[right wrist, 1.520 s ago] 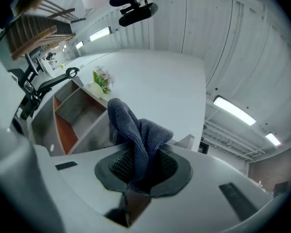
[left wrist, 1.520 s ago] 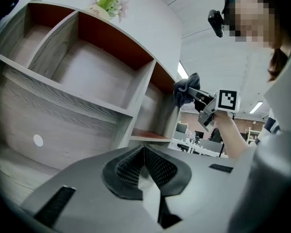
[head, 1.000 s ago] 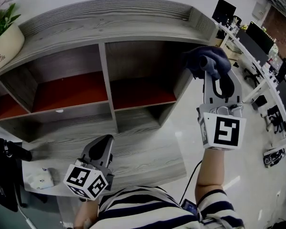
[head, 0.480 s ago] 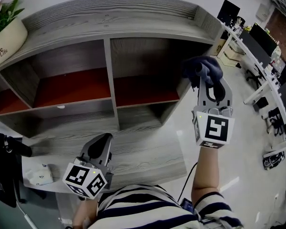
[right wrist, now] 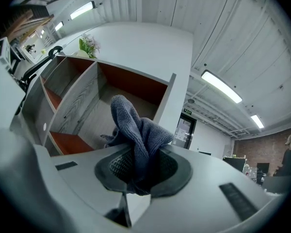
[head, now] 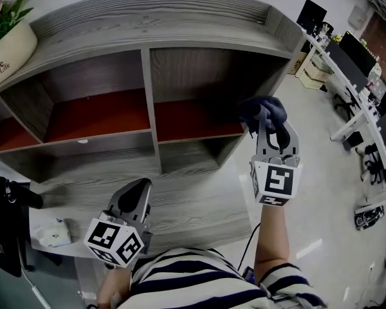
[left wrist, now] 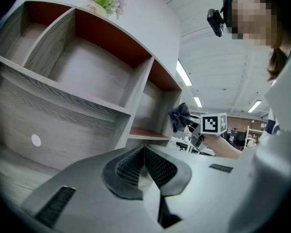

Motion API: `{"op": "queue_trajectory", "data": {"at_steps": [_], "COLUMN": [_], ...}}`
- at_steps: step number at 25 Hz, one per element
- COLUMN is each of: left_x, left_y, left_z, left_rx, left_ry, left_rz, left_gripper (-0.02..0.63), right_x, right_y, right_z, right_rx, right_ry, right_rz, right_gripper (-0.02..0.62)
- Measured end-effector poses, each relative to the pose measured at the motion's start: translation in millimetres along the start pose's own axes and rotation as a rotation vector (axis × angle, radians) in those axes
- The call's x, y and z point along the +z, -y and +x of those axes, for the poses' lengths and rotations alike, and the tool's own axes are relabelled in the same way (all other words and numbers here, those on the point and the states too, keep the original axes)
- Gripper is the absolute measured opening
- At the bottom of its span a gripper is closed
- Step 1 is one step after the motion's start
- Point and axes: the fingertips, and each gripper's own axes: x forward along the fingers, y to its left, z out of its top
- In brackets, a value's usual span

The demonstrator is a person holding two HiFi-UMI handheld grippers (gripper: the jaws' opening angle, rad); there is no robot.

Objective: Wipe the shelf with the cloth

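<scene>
The grey wooden shelf (head: 148, 24) has red-backed compartments. Off its right end stand office desks with monitors (head: 347, 50), and on its top left corner a potted plant (head: 9, 50). The right hand-held gripper (head: 269, 126) pinches a bunched dark blue cloth (head: 258, 108) at the shelf's right compartment, by the side wall; contact unclear. Before the shelf's bottom ledge, the left hand-held gripper (head: 140, 188) is pressed together, empty.

Open office: rows of desks (head: 332, 65), monitors (head: 352, 46).
</scene>
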Motion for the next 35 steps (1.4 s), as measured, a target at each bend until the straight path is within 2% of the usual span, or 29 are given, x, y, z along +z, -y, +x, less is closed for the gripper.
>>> {"op": "queue_trajectory", "data": {"at_steps": [17, 35], "left_x": [-7, 6], "left_y": [-6, -11], "left_z": [2, 0], "left_rx": [0.024, 0.038], "left_ry": [-0.011, 0.024], "left_rz": [-0.020, -0.009], "left_gripper": [0.017, 0.017], "right_x": [-80, -52], "right_y": [-32, -50], "right_z": [-9, -31], "right_rx": [0.055, 0.125], "right_ry": [-0.161, -0.107], "right_rz": [0.059, 0.128], "right_gripper": [0.077, 0.077]}}
